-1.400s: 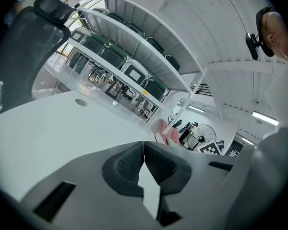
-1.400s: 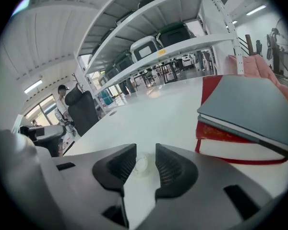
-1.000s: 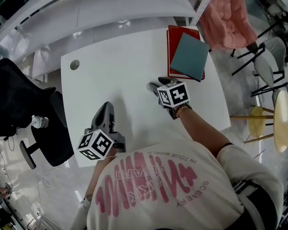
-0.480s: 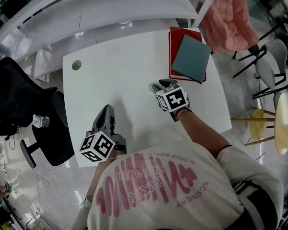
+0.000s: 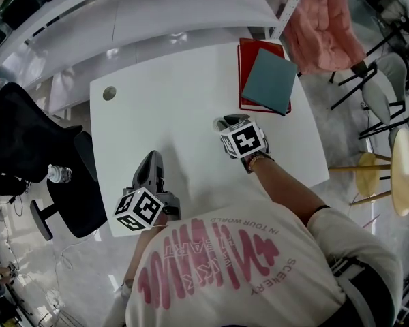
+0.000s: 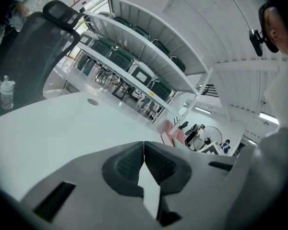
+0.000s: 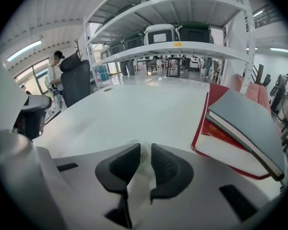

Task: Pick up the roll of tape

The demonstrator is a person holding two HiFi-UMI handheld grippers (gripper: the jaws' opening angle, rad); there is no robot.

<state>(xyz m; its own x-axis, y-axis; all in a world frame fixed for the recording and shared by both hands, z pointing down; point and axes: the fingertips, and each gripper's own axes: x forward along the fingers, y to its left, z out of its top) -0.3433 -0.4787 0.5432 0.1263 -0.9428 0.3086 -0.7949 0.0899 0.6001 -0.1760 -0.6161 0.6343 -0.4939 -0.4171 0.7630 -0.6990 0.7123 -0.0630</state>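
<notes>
1. Head view: a white bench [image 5: 170, 101] (round cable hole [image 5: 109, 92] near its far left corner) carries a red book [image 5: 244, 67] with a teal book [image 5: 269, 80] on top at the far right. The left claw [image 5: 152, 159] sits low by the near edge and the right claw [image 5: 221, 124] tips down mid-bench. A black office chair [image 5: 27, 148] stands left, with a pink jacket [image 5: 324, 26] beyond the books.
2. Left gripper view: its jaws meet with nothing between them. White shelving [image 6: 134, 56] rises beyond the bench.
3. Right gripper view: its jaws are closing on the pale roll of tape [image 7: 142, 150], which stands on the bench between the pads and fills their gap. The books lie close on the right.
</notes>
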